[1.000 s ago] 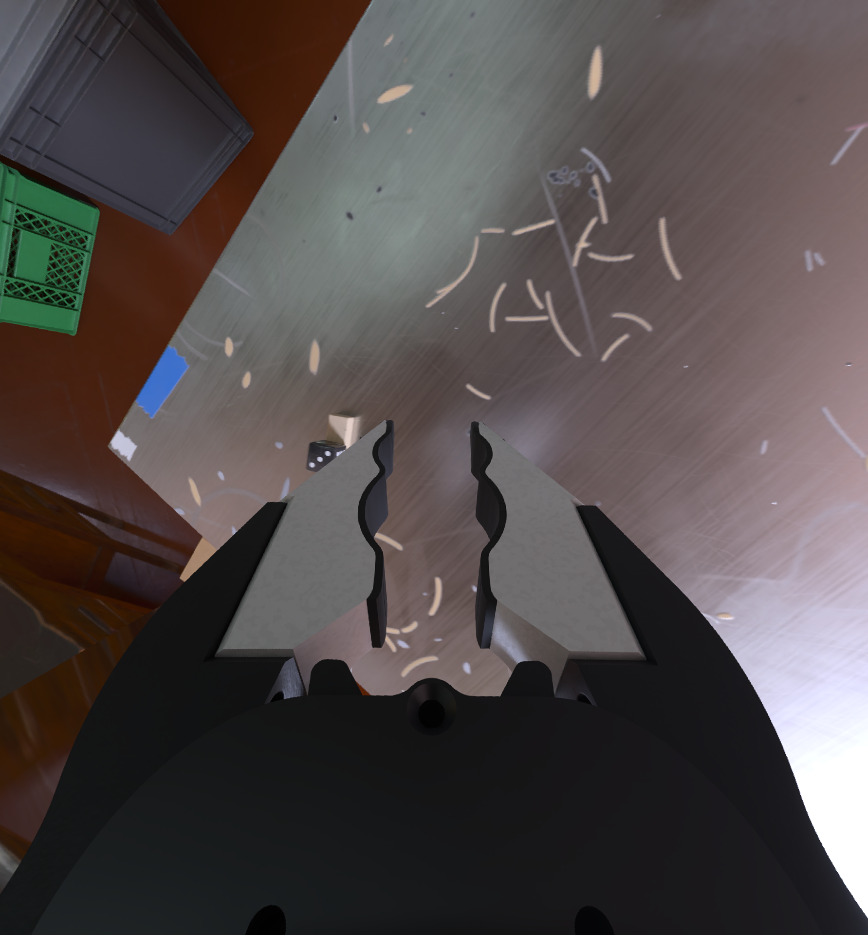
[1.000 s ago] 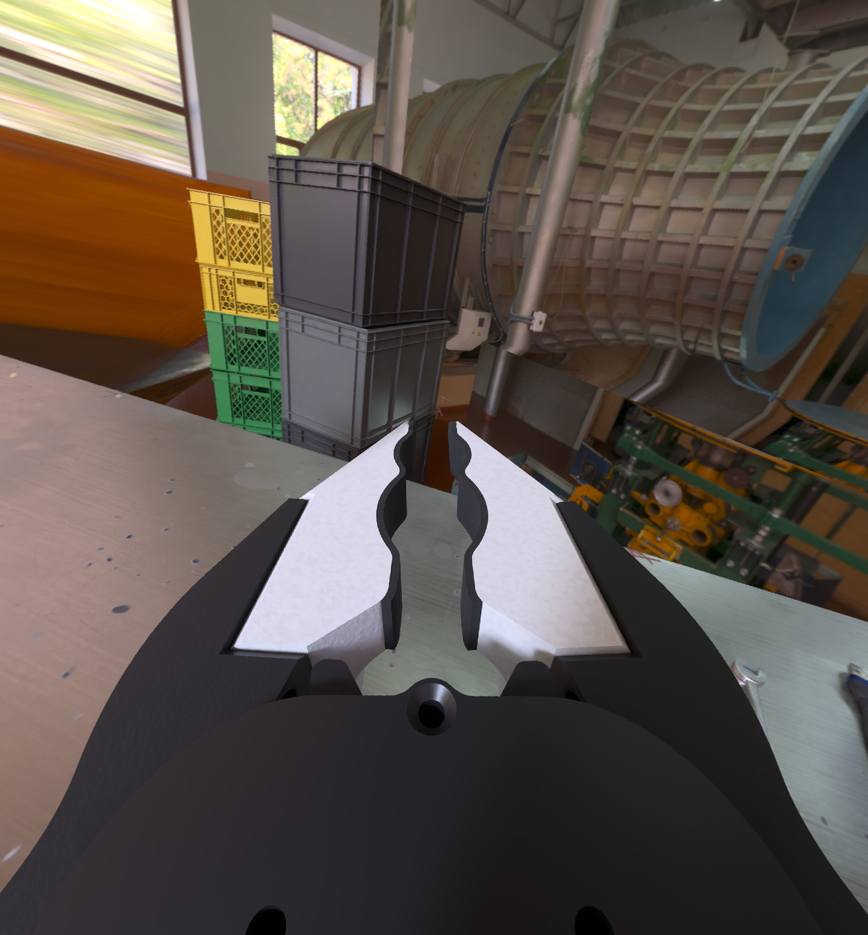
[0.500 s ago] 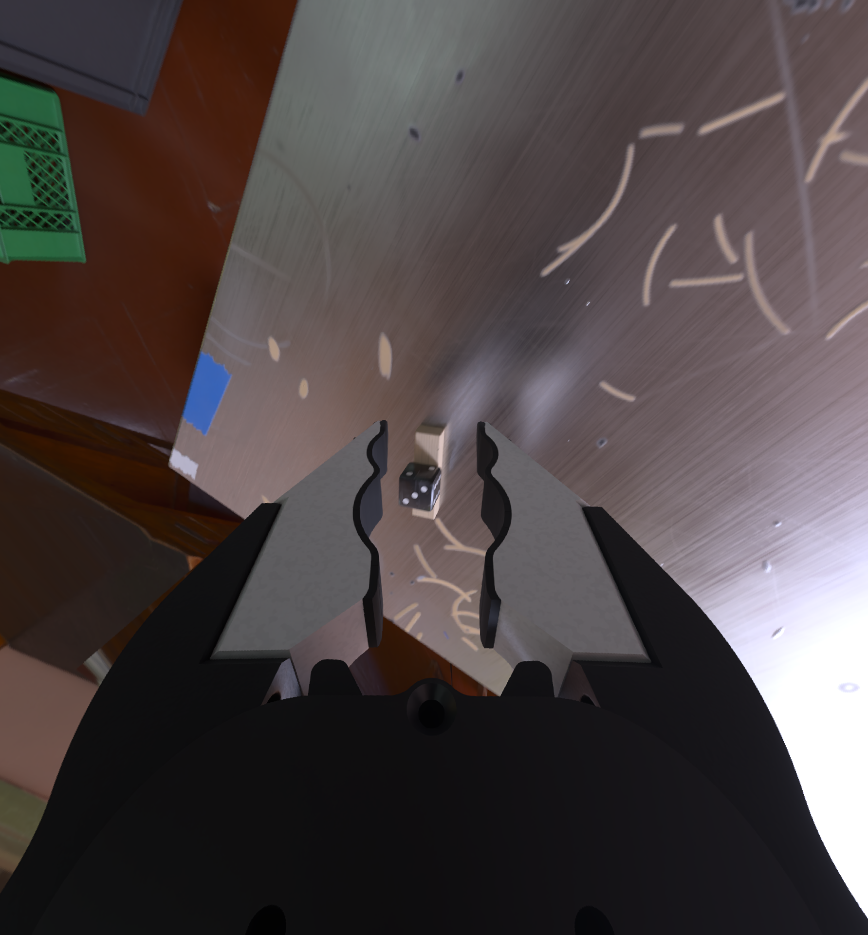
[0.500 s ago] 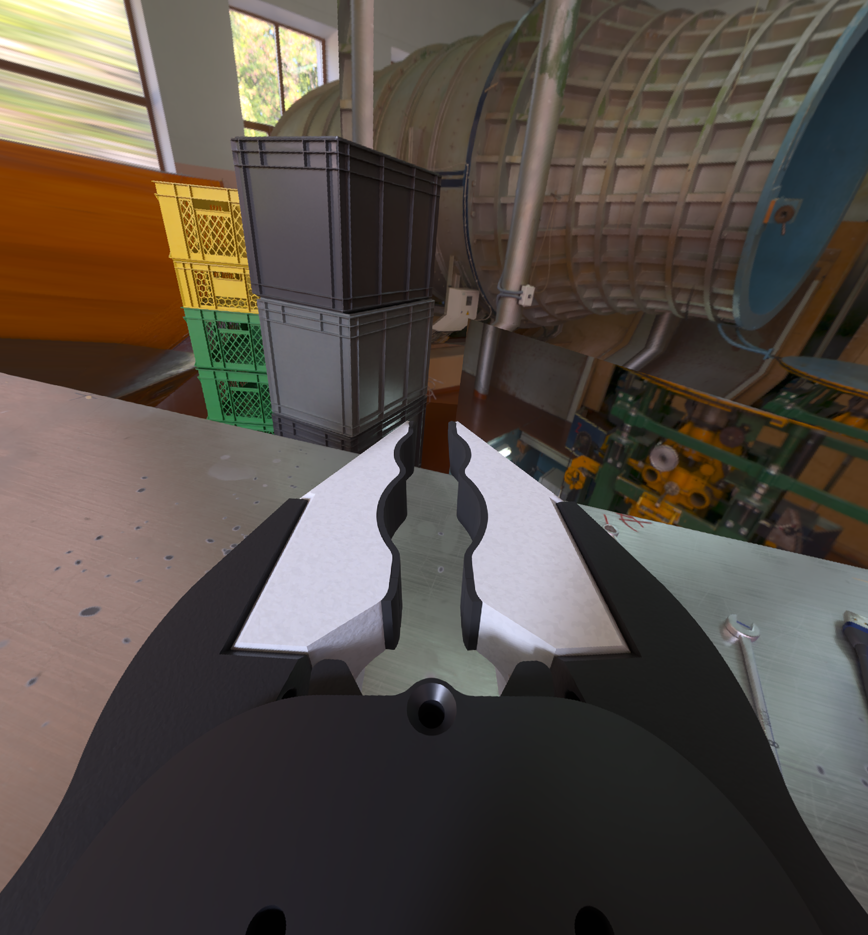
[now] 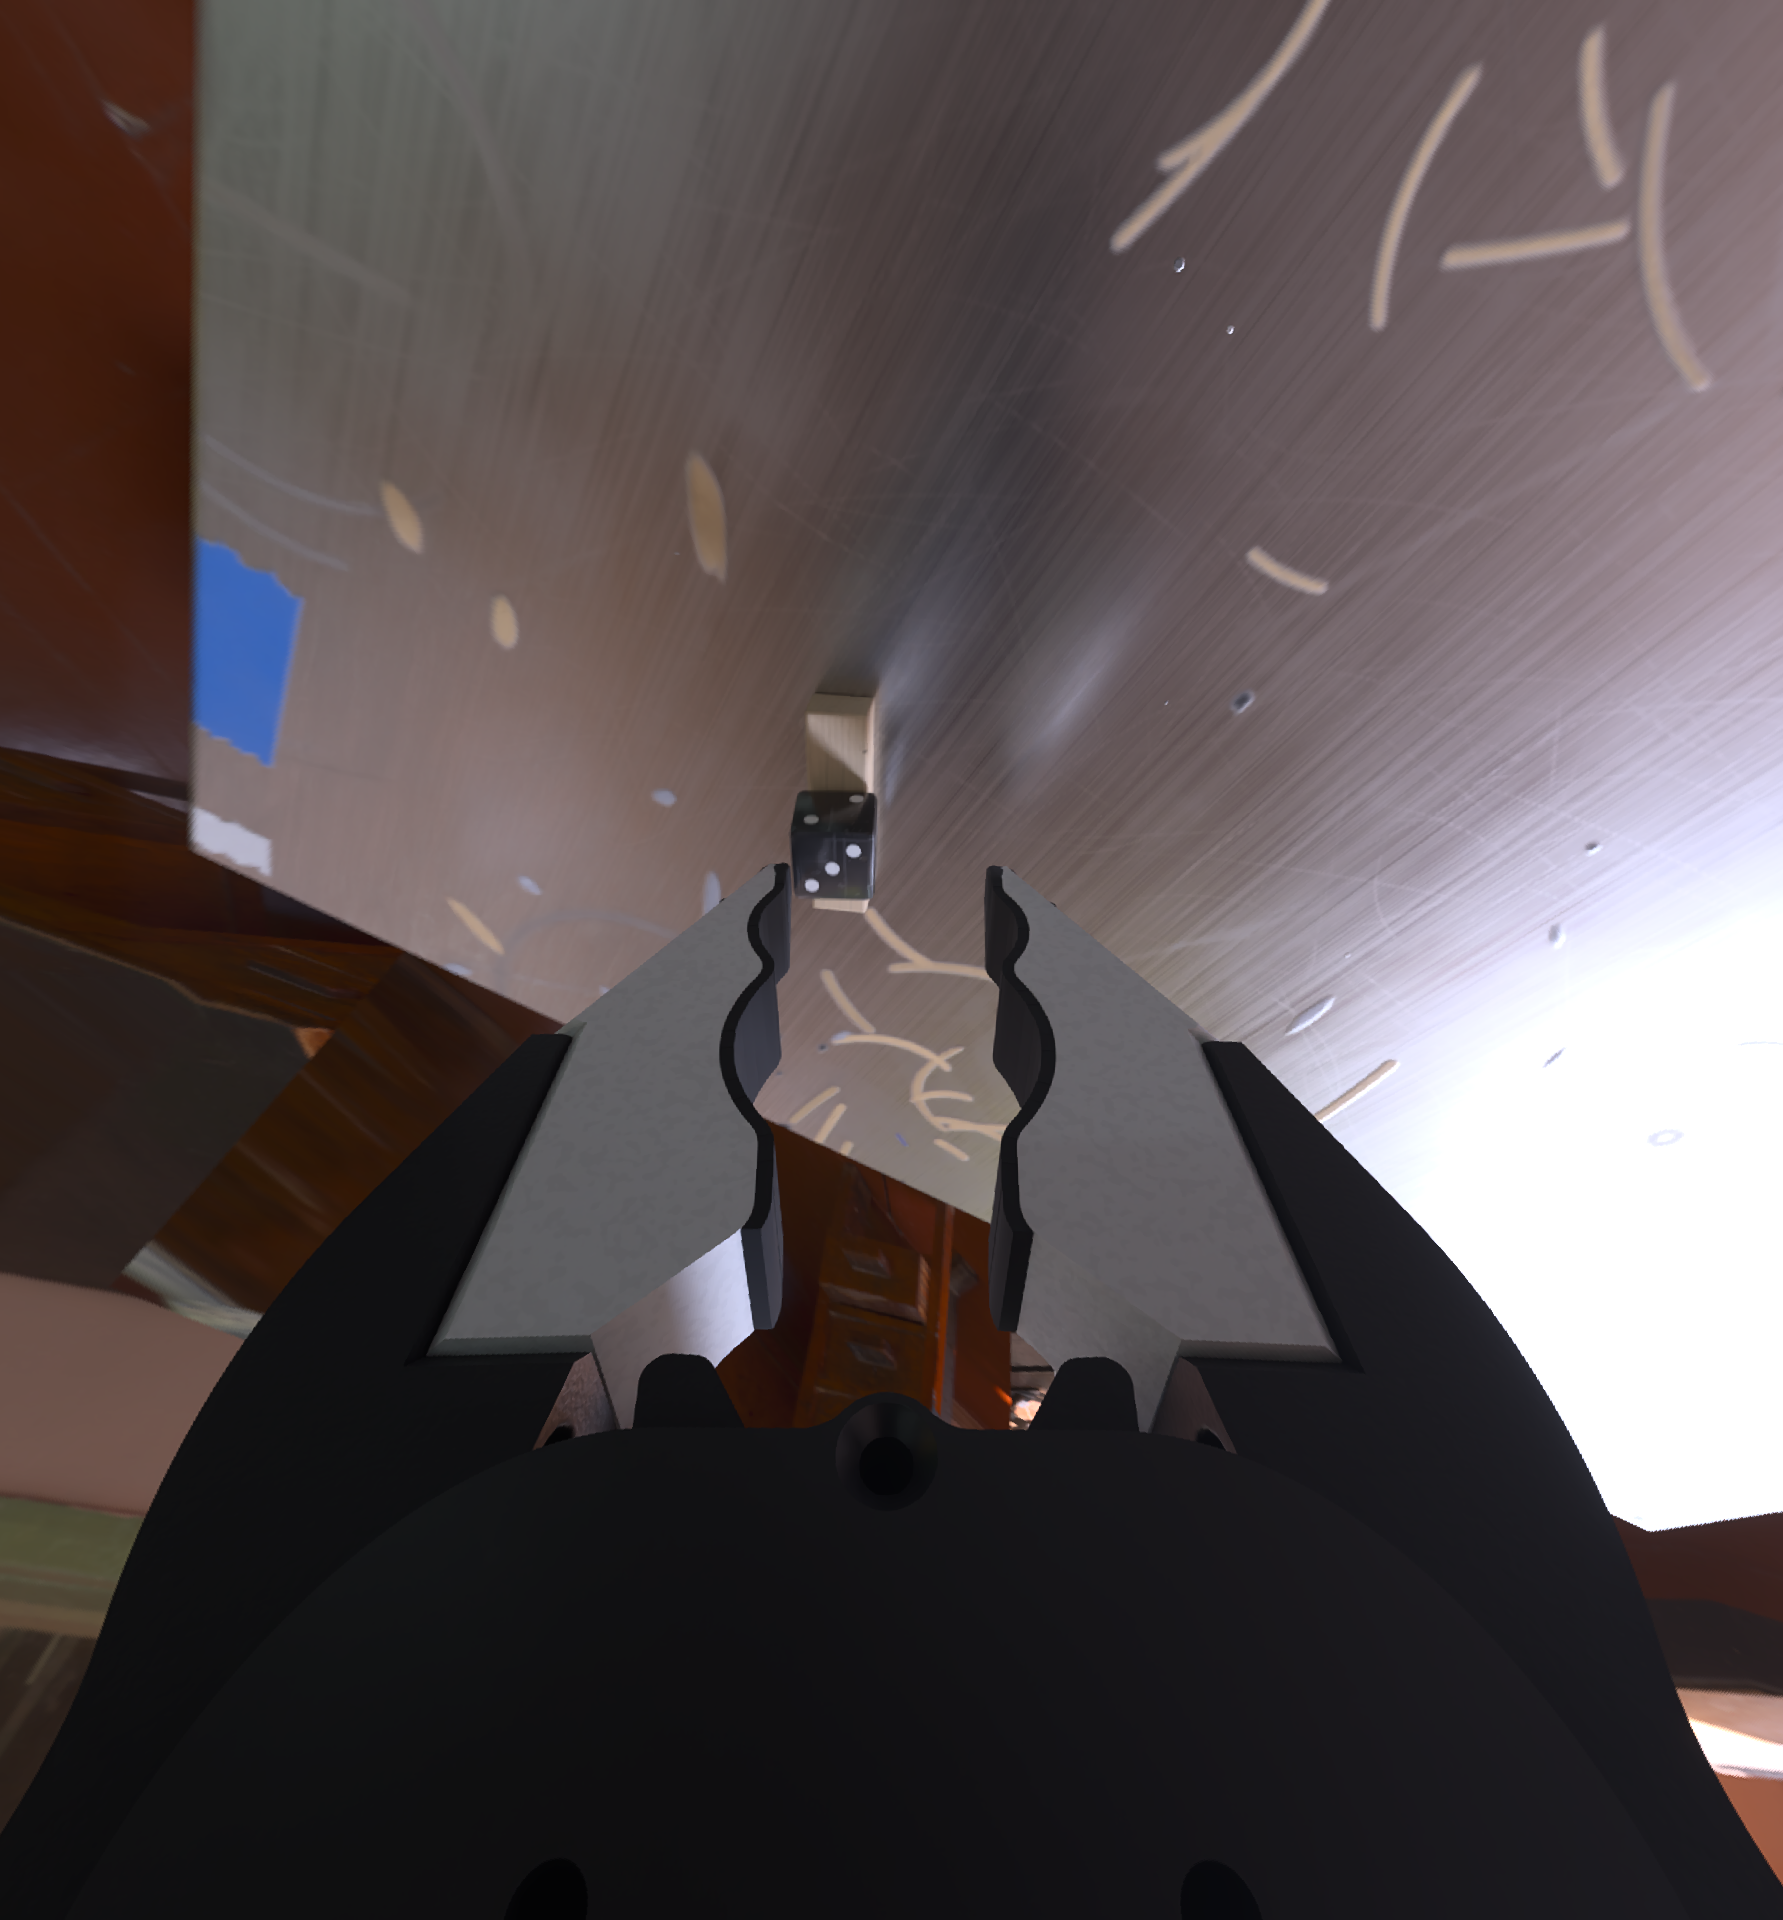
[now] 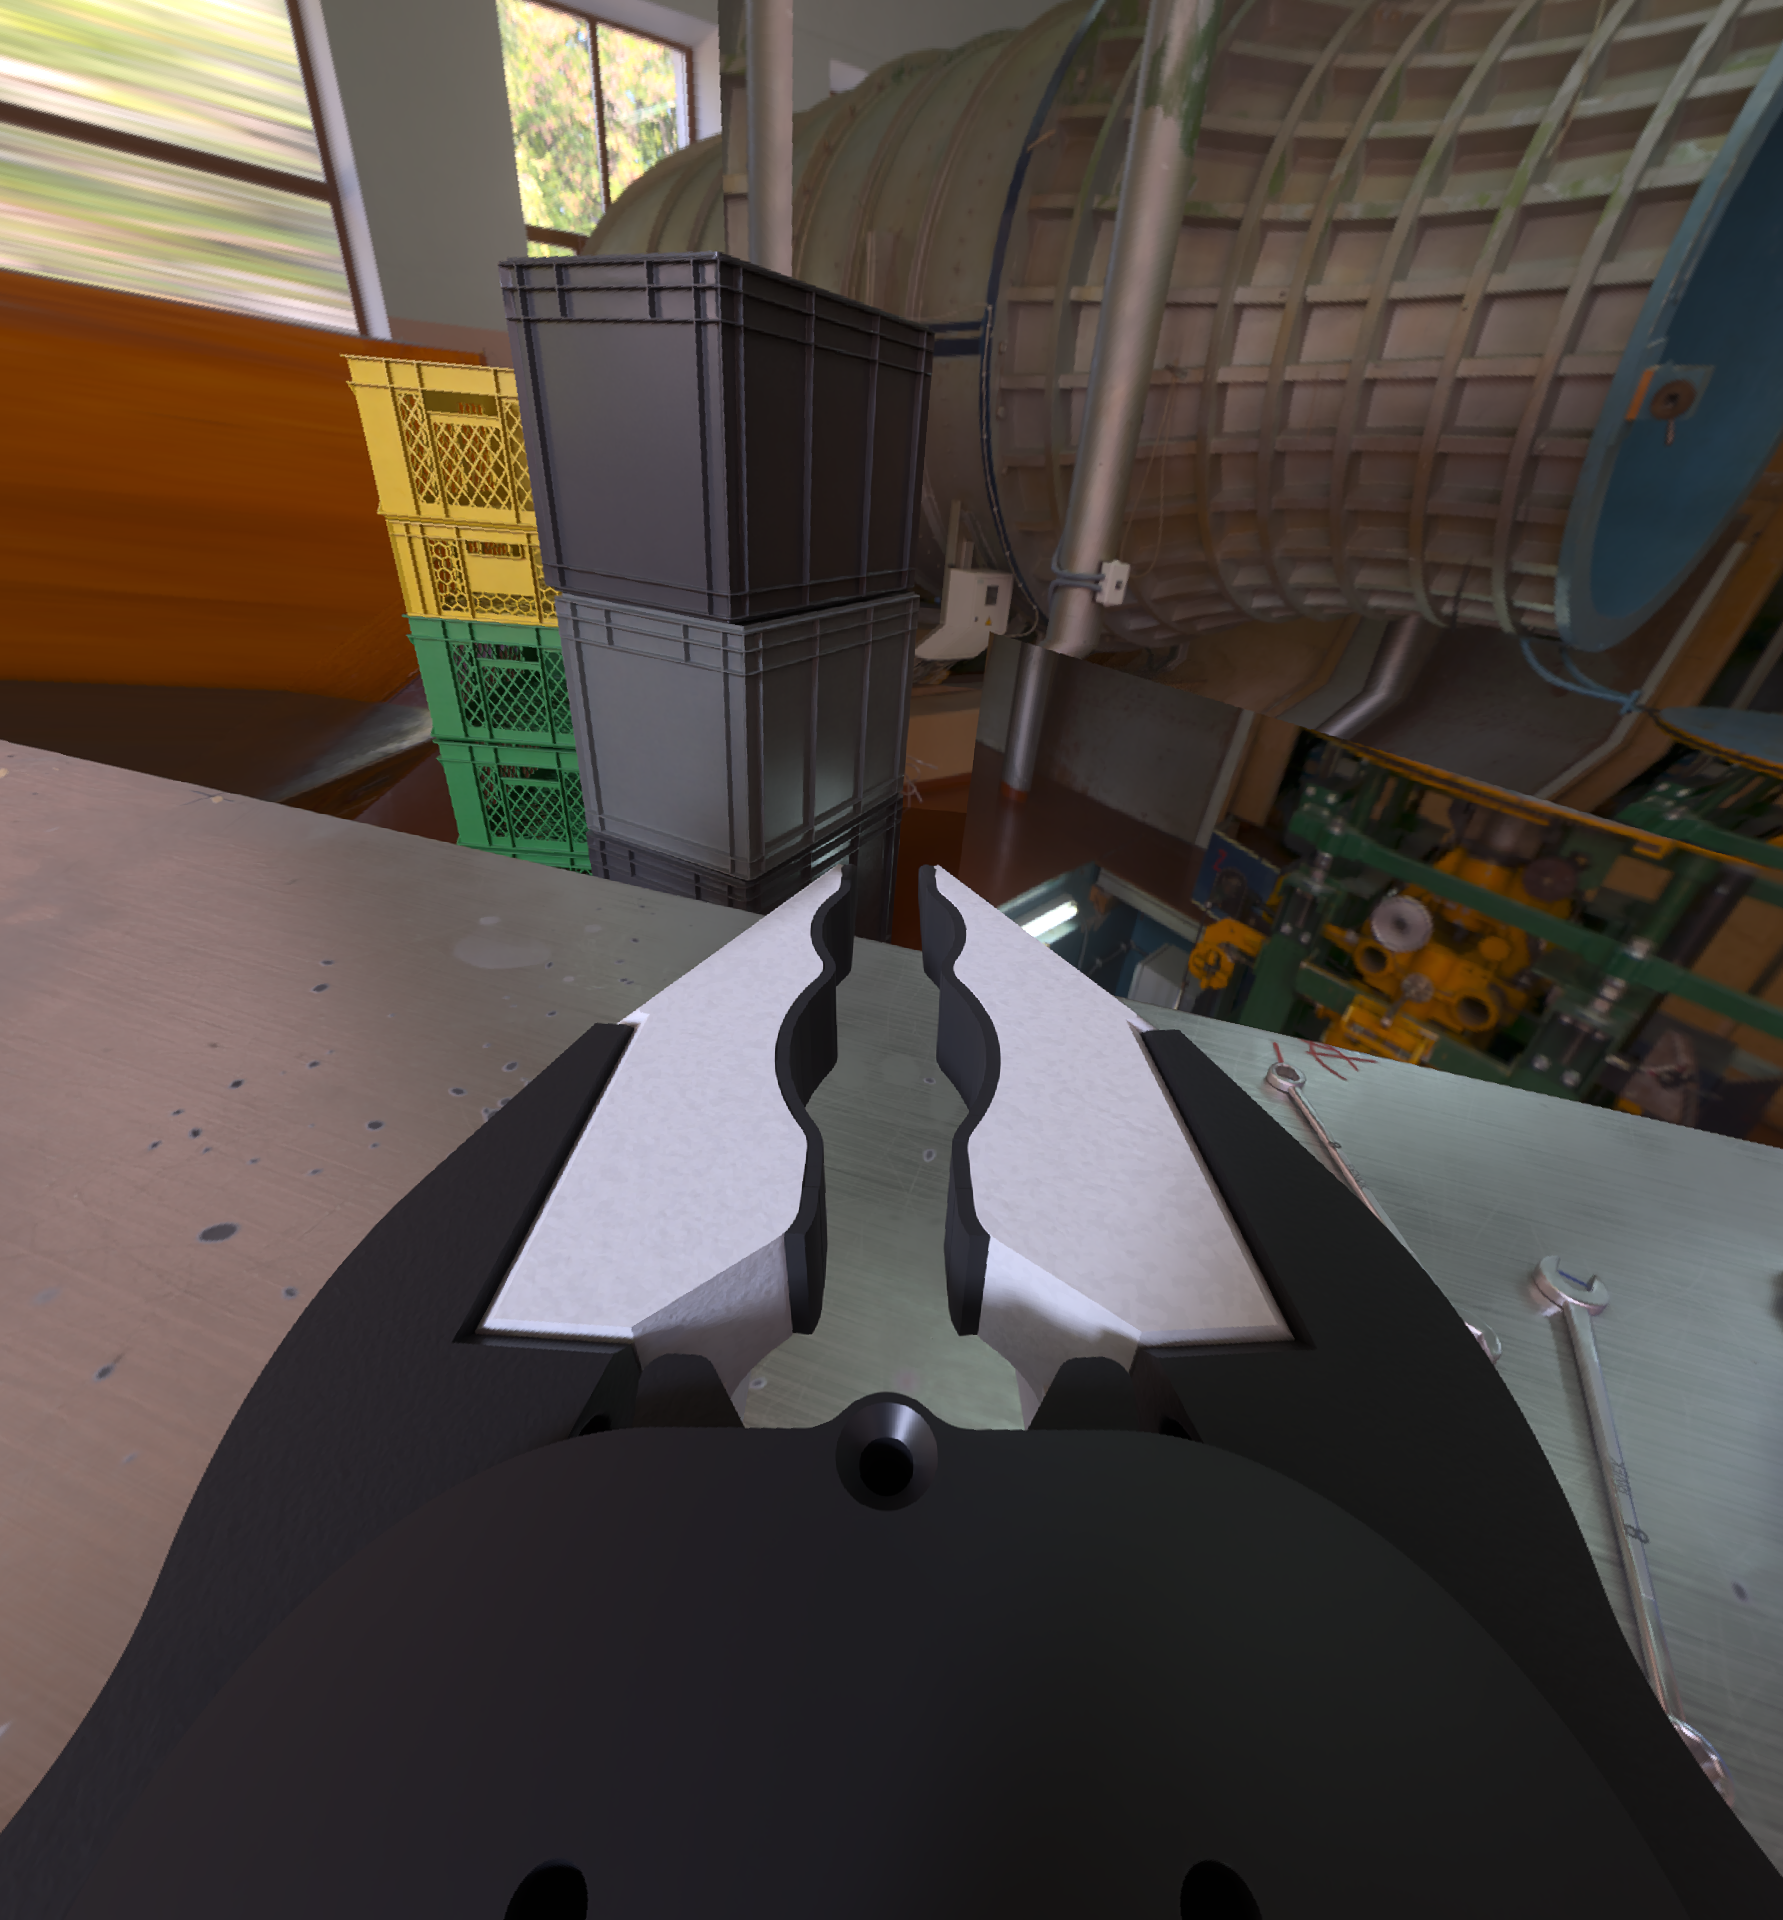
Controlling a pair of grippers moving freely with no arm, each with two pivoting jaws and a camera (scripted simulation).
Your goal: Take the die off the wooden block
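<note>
In the left wrist view a small black die [image 5: 833, 858] with white pips sits on a pale wooden block [image 5: 843, 740] on the scratched metal table [image 5: 1282, 727]. My left gripper [image 5: 887, 885] is open and empty above the table. The die lies just beyond the left fingertip [image 5: 775, 914], slightly left of the gap's middle. My right gripper [image 6: 885, 904] is empty, its jaws only a narrow gap apart, held above another part of the table [image 6: 243, 1039]. The die and block do not show in the right wrist view.
The table's edge runs close to the left of the block, with a blue tape patch [image 5: 243, 655] by it. In the right wrist view wrenches [image 6: 1593, 1455] lie on the table at right. Stacked grey crates [image 6: 731, 623] and yellow and green crates [image 6: 461, 582] stand beyond the far edge.
My left gripper has swung left and come closer to the die and block, which now sit just ahead of its fingertips. The right gripper has shifted a little; its jaws have not changed.
</note>
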